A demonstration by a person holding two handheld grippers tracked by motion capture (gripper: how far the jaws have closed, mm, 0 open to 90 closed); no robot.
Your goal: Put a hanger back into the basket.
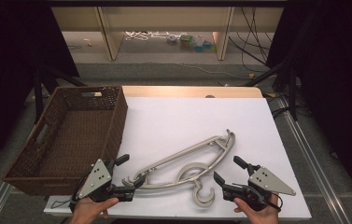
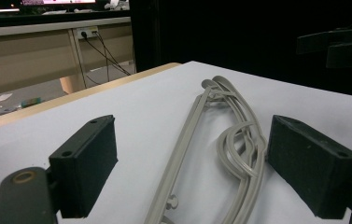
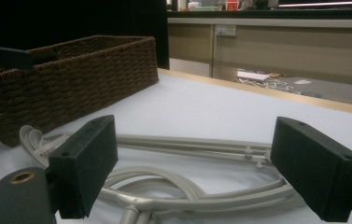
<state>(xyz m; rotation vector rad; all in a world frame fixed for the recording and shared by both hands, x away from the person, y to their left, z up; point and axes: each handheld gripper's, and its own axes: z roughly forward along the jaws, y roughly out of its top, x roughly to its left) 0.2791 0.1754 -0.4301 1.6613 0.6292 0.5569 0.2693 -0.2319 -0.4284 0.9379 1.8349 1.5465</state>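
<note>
Now open fingers (image 1: 128, 176) flanking hangers (image 1: 187, 163)

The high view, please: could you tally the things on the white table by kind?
Grey plastic clothes hangers: 2, it seems, stacked together
Brown woven wicker basket: 1
Handheld black grippers: 2, left gripper and right gripper
Total: 5

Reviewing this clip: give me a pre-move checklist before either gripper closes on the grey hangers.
1. left gripper open: ok, jaws spread wide.
2. right gripper open: ok, jaws apart.
3. hangers lying flat on the white table: ok.
4. Hangers free of both grippers: ok, no pad presses on them.
5. Hangers separable: cannot tell, they look stacked and interlocked.
6. wicker basket free to receive: ok, nothing seen inside.
</note>
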